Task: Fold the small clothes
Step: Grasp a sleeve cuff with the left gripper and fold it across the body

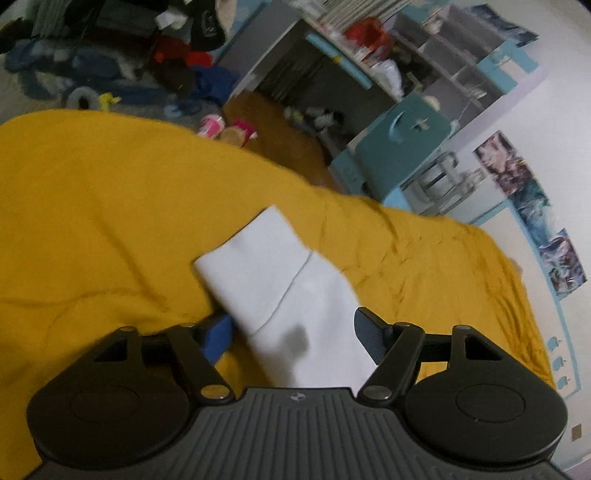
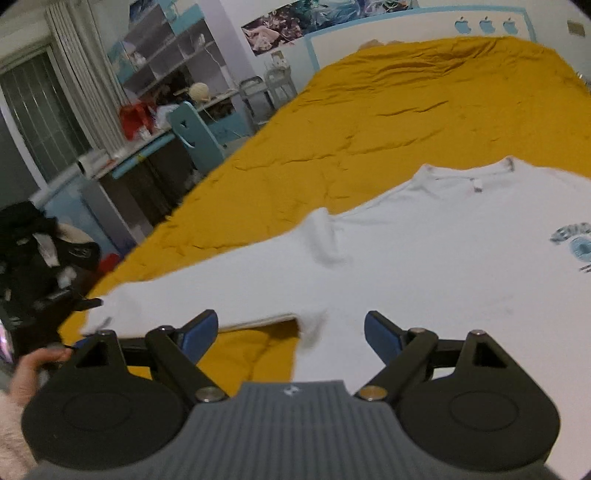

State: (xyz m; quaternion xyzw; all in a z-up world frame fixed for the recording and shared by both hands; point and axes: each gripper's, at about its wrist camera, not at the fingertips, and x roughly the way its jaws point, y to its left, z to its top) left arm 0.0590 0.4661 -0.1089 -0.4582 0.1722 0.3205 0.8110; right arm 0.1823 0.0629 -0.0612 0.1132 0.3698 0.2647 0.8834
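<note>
A white long-sleeved top (image 2: 424, 258) lies spread flat on the yellow bedspread (image 2: 388, 122), collar (image 2: 472, 173) toward the far side and a blue print (image 2: 576, 243) at the right edge. Its left sleeve (image 2: 207, 284) stretches toward the bed's edge. My right gripper (image 2: 291, 332) hovers open above the armpit, holding nothing. In the left wrist view the sleeve's cuffed end (image 1: 258, 258) runs between the fingers of my open left gripper (image 1: 293, 334); a grey smudge (image 1: 295, 338) marks the cloth there. A hand (image 2: 33, 365) shows at lower left.
The bed's edge (image 1: 258, 155) drops to a floor strewn with clothes (image 1: 110, 62) and toys (image 1: 225, 129). A teal chair (image 2: 195, 136), a desk (image 2: 140, 155) and shelves (image 2: 173, 48) stand beside the bed. A dark clothes pile (image 2: 40, 258) sits at left. The postered wall (image 2: 406, 29) lies beyond.
</note>
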